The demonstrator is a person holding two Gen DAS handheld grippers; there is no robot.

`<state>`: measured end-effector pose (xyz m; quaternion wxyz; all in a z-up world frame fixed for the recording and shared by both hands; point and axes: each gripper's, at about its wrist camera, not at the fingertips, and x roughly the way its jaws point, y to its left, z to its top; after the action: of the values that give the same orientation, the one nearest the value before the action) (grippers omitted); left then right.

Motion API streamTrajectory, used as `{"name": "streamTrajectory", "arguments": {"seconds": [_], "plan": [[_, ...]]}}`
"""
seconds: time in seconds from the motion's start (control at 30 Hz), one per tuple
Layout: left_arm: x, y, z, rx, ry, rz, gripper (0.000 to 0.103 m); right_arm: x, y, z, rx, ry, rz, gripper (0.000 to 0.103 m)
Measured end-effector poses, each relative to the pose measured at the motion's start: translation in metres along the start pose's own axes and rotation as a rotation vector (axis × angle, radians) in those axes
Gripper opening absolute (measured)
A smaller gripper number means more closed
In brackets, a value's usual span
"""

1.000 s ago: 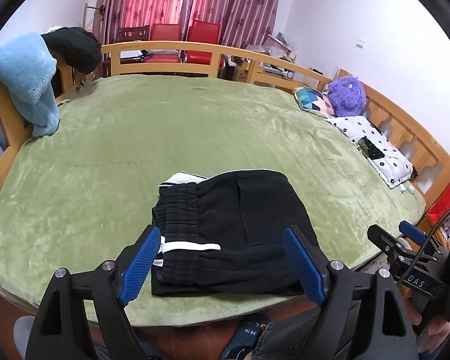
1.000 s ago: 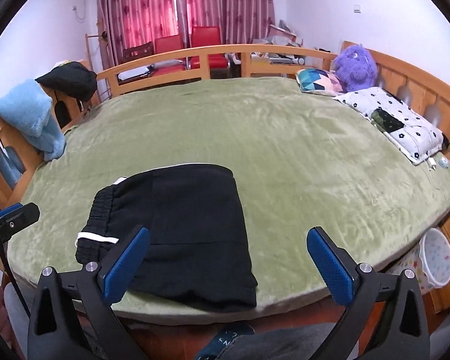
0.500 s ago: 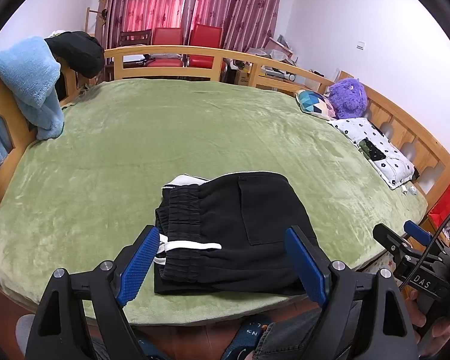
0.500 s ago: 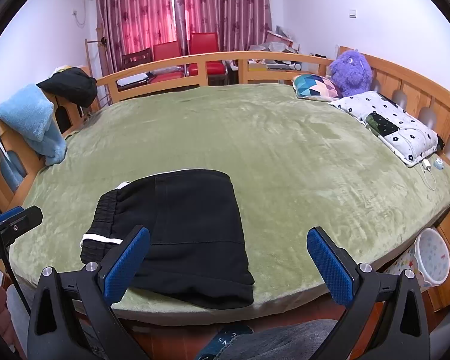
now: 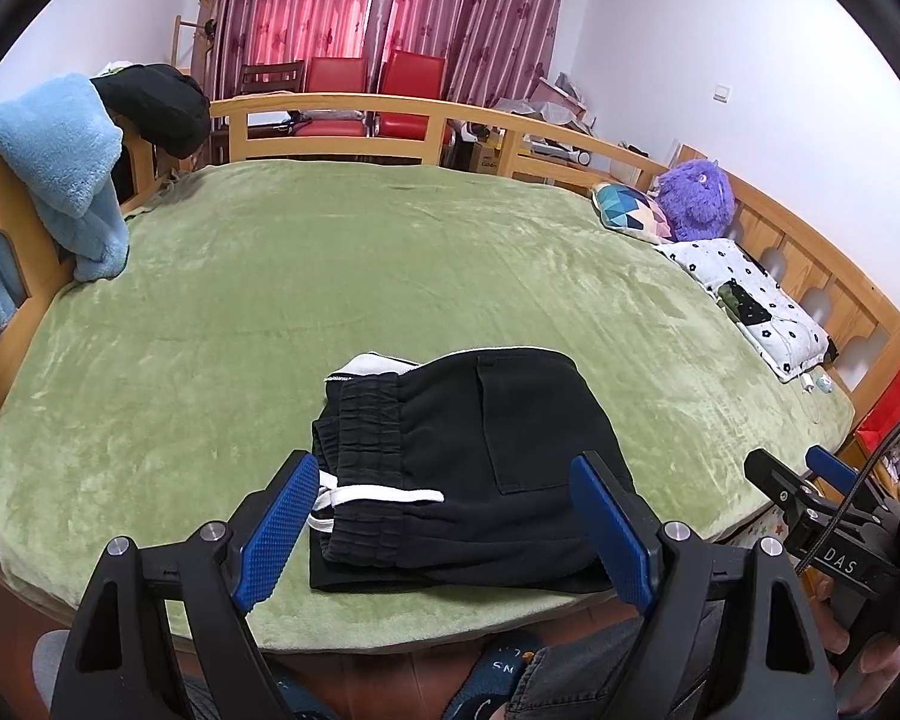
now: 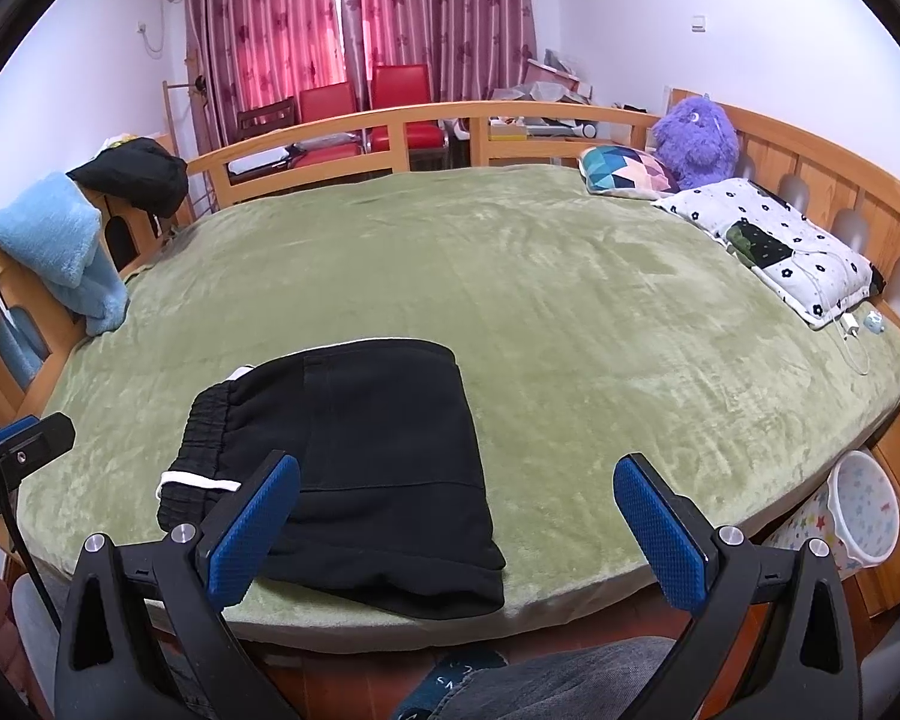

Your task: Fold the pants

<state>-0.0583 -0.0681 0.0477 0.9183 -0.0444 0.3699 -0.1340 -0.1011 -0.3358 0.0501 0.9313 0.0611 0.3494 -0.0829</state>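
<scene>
Lying folded into a compact black rectangle at the near edge of the green bed blanket [image 5: 390,276], the pants [image 5: 480,468] stay untouched while the left gripper [image 5: 450,522] and right gripper [image 6: 456,516] hover back, jaws spread and empty, suggesting folding is finished.

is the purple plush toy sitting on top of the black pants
No, the purple plush toy sits far off by the headboard, while the black pants lie folded near the bed's front edge.

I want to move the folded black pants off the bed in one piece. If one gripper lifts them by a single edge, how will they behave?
The folded black pants look like soft knit lying in loose layers, so they would probably droop and unfold. The white drawstring lies loose and may dangle. The plush green blanket likely grips them, so pushing may bunch them.
</scene>
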Motion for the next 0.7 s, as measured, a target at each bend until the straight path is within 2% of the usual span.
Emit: {"name": "streamTrajectory", "arguments": {"seconds": [0.7], "plan": [[-0.0024,0.0041,0.0015,-0.008,0.004,0.012,0.085,0.0021,0.0025,-0.0028,0.004,0.006,-0.004,0.103]]}}
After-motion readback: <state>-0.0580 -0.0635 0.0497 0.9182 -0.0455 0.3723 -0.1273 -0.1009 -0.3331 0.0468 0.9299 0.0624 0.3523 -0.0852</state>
